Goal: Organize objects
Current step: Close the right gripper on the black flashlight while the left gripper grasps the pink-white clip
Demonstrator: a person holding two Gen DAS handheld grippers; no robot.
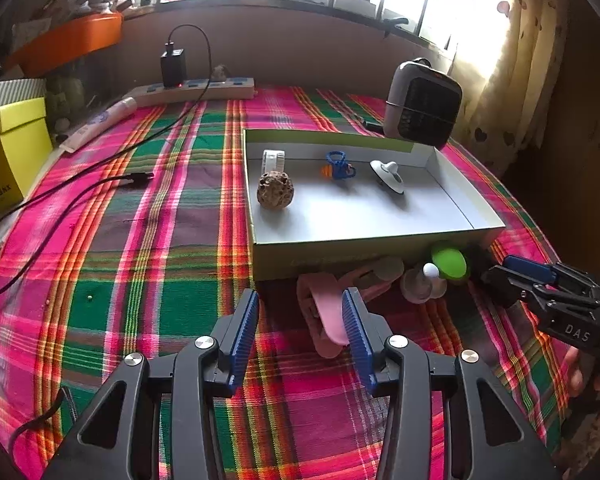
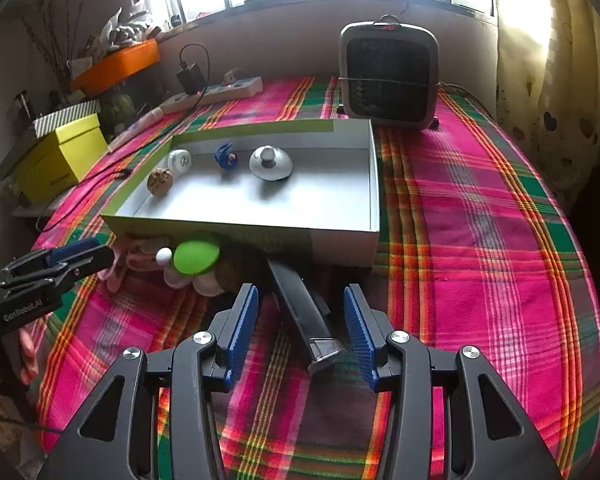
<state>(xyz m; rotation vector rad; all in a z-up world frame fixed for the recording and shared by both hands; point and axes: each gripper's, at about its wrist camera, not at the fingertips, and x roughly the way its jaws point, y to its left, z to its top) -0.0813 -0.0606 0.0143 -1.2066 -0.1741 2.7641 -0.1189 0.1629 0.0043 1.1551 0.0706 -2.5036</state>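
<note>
Left tool [image 1: 302, 312] stands apart, empty, beside a pink clip [image 1: 328, 312]; right tool [image 2: 300, 312] gapes around a black knife [image 2: 300, 308], untouched.

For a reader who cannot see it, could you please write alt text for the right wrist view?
The open right gripper straddles a black tool on a plaid cloth, before a shallow box holding four small items.

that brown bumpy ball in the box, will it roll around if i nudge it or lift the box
Probably yes. The brown ball is nearly round and sits loose on the smooth white floor of the box, touching no wall, so a nudge or tilt would likely send it rolling. Its rough, pitted surface may slow it slightly and should give the pads decent grip.
</note>
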